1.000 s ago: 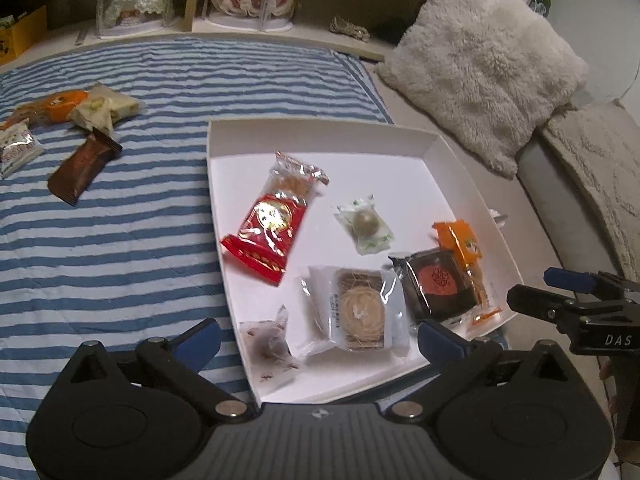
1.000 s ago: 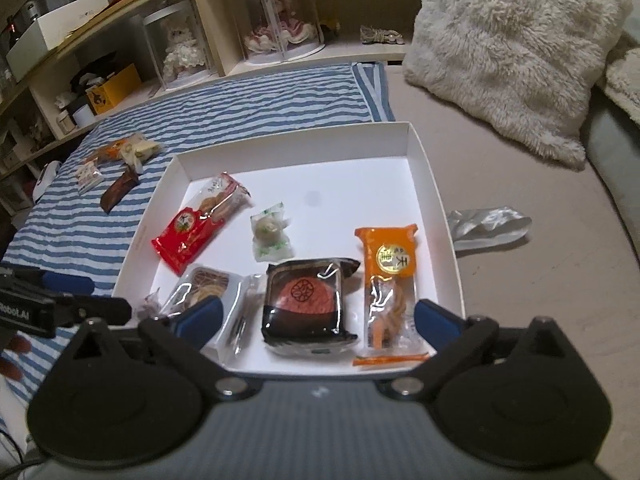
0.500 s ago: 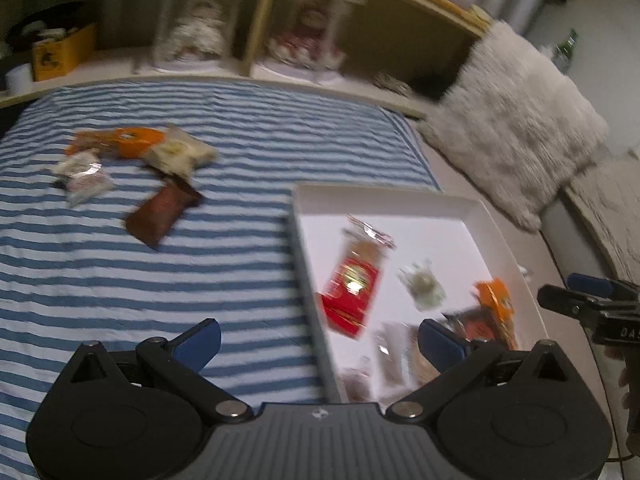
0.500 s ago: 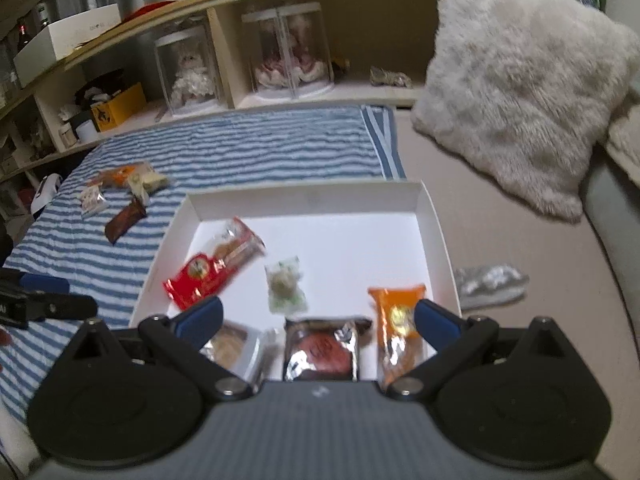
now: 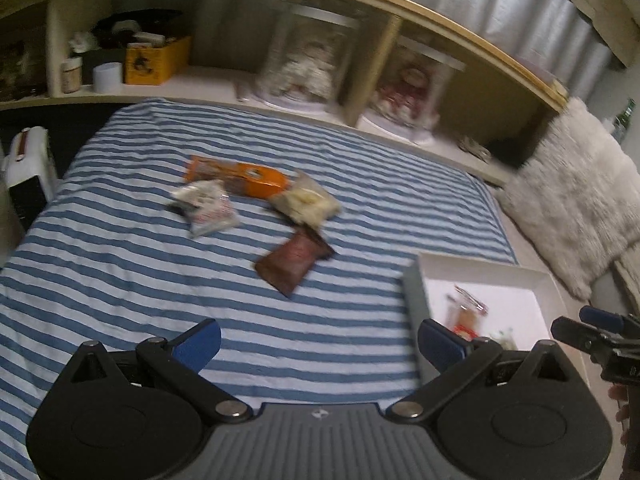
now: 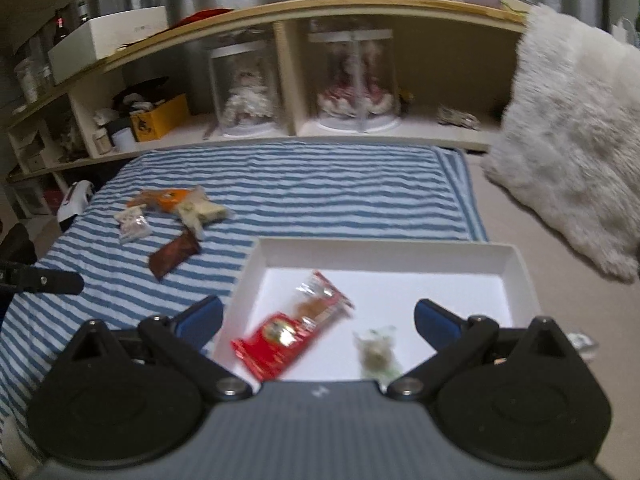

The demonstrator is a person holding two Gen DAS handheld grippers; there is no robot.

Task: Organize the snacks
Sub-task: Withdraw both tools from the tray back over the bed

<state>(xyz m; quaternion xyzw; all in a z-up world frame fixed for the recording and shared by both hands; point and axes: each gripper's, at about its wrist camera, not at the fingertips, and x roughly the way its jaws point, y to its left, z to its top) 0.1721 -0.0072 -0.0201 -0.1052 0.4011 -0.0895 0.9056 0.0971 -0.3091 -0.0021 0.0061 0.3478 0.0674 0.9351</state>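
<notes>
Swung away from the white tray toward the loose snacks on the striped blanket, left gripper spread and empty, brown packet nearest, right gripper likewise spread above the tray's near edge, suggesting more fetching ahead.

Your right gripper hangs wide open over the white tray.
Red packet lies near the tray's left wall; brown packet on the striped blanket.
</notes>
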